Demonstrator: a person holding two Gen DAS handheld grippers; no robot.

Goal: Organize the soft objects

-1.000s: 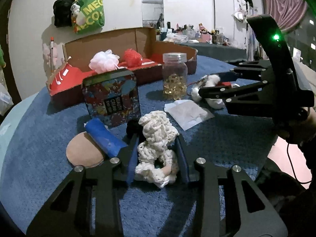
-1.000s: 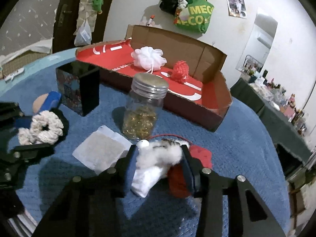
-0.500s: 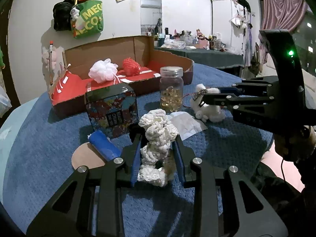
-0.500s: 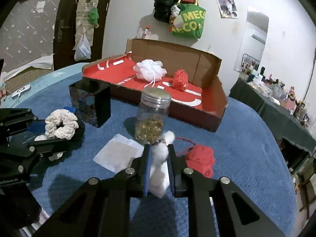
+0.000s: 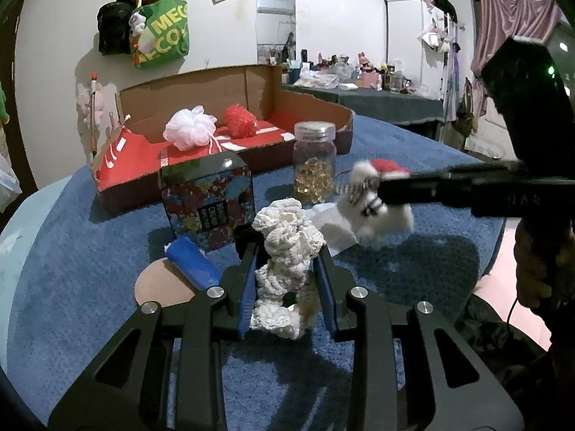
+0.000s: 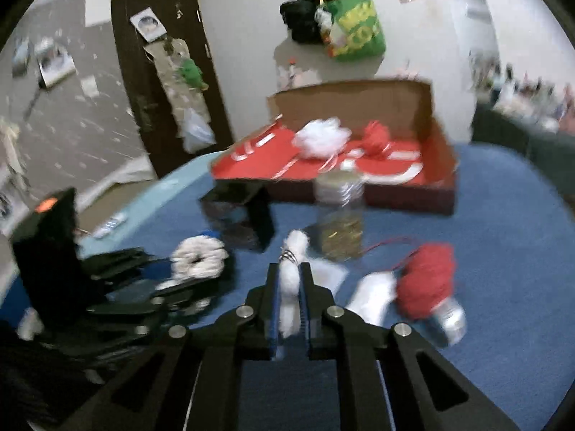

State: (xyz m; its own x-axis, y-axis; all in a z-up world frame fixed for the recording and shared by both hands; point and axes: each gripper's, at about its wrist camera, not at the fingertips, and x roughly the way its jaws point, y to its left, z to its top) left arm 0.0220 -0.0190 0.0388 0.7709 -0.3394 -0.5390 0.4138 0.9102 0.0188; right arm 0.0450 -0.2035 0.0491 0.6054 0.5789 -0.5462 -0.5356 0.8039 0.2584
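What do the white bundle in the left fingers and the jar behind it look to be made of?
White bundle: looks like chunky crocheted cotton or yarn, matte, with looped ruffles visible; exact fibre unclear. Jar: clear glass or hard plastic, glossy and see-through to amber beads inside, with a dull grey metal-looking lid.

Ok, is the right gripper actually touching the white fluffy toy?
Touching. The right wrist view shows the right gripper shut on the white fluffy toy, squeezing it thin.

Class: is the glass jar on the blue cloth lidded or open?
Lidded. The glass jar stands upright with a metal lid on its mouth, yellowish contents below.
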